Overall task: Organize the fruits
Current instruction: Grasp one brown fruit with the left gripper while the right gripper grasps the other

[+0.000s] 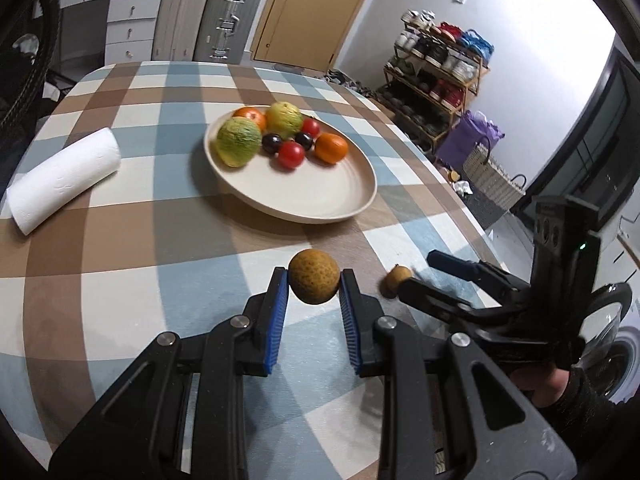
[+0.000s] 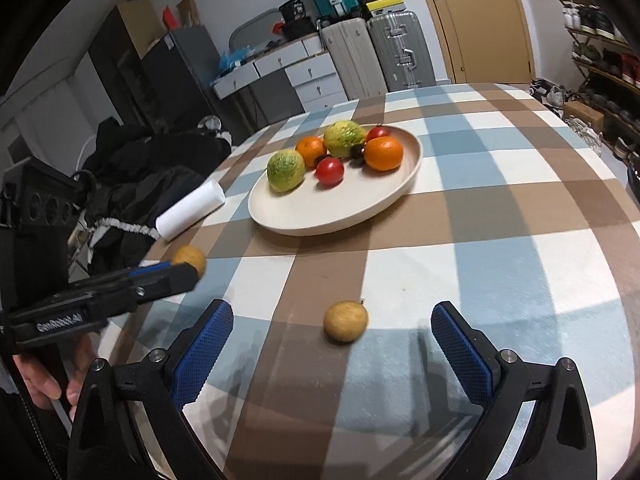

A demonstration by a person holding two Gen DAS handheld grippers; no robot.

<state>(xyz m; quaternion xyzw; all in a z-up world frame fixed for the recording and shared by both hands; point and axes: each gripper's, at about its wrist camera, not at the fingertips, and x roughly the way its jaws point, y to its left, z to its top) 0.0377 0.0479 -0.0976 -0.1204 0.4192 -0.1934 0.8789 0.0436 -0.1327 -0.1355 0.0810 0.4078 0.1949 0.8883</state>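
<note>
Now the left gripper is clamping a brown round fruit between its jaws, above the table's near part. Meanwhile the right gripper is hovering with jaws spread wide around a second brown fruit lying on the checked cloth. Farther off, the plate is holding the other fruits.

Matt cream plate on a checked cloth tablecloth.

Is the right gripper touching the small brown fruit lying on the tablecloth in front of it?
Apart. The right wrist view shows the right gripper open wide, with bare tablecloth between each blue pad and the brown fruit.
</note>
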